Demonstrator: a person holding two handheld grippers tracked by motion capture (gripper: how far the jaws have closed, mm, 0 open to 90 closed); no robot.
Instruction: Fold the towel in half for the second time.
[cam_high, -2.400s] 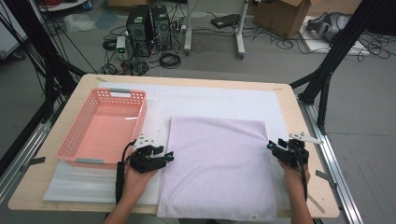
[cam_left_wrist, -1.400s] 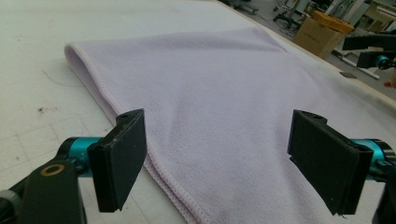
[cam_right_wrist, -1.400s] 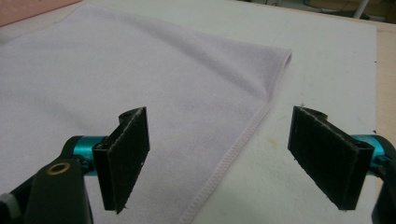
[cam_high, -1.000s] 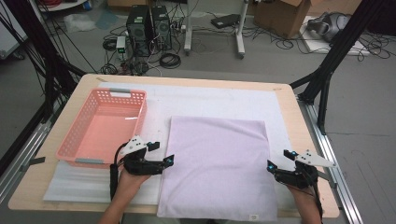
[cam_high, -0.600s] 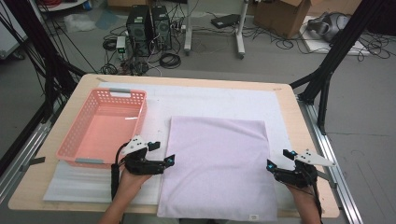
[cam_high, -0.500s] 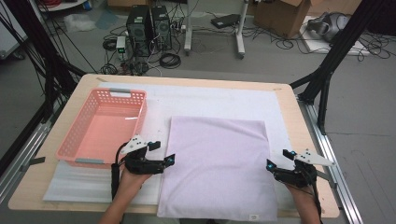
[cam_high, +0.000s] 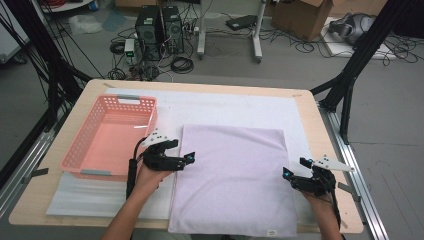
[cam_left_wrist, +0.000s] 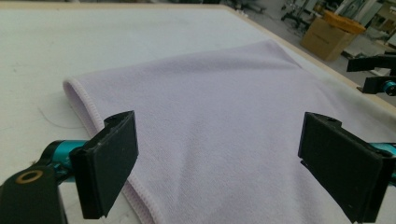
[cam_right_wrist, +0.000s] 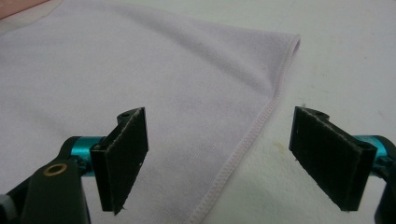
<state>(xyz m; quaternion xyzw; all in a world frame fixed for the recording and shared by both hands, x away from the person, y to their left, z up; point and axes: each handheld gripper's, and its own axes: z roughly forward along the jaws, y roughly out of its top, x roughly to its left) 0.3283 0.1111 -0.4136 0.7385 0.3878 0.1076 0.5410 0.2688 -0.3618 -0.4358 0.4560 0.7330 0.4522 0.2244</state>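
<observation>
Here, one towel (cam_high: 235, 177), one basket (cam_high: 110, 135), two claws

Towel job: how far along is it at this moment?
Early. Done: the towel lies spread flat on the mat. In hand: the left gripper and right gripper sit at its side edges, jaws open astride the hems, gripping nothing. Left: closing on the edges and probably folding; the basket beside it holds nothing.

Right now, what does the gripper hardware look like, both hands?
Left gripper and right gripper match: black bodies, flat rectangular black jaws on teal mounts, a brass-coloured ring low at the left of each gripper view. A pale three-cornered plate tops each, and a black cable trails back along each bare forearm. No sleeves visible.
</observation>
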